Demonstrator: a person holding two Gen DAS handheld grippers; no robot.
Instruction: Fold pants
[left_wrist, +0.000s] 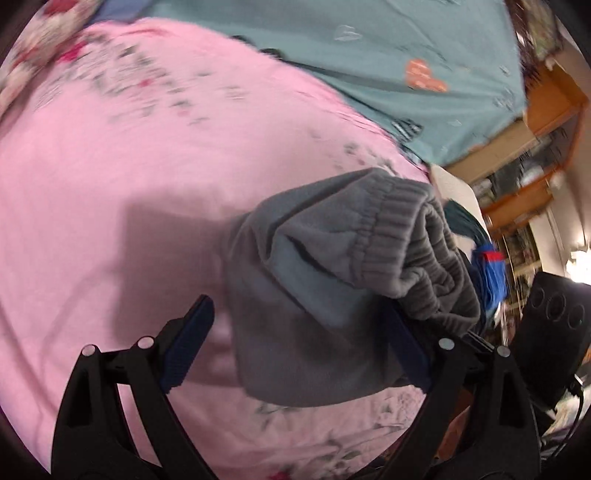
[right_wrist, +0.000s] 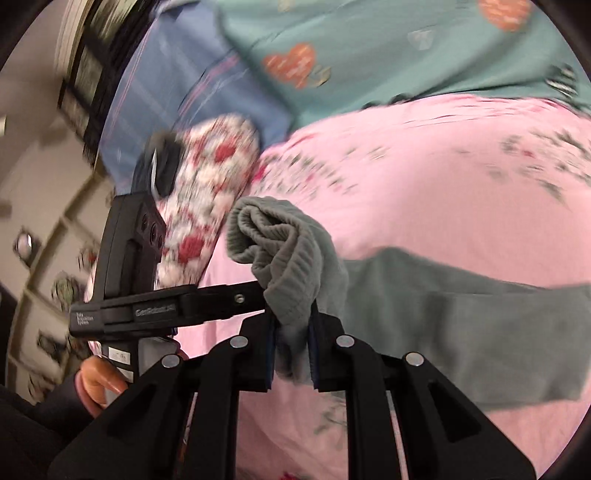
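Observation:
The grey fleece pants (left_wrist: 314, 295) hang above a pink floral bedsheet (left_wrist: 110, 184). In the left wrist view my left gripper (left_wrist: 299, 347) is open, its jaws wide apart; the ribbed waistband (left_wrist: 391, 236) drapes over its right finger. In the right wrist view my right gripper (right_wrist: 291, 354) is shut on a bunch of the pants (right_wrist: 291, 273), lifted off the sheet. The rest of the pants (right_wrist: 461, 325) trails to the right over the sheet. The left gripper (right_wrist: 255, 291) shows side-on there, touching the same bunch.
A teal blanket with orange hearts (left_wrist: 388, 55) lies at the far side of the bed. A red-and-white floral pillow (right_wrist: 210, 184) and a blue sheet (right_wrist: 192, 103) lie at the left. Wooden shelves (left_wrist: 535, 147) stand beyond the bed's right edge.

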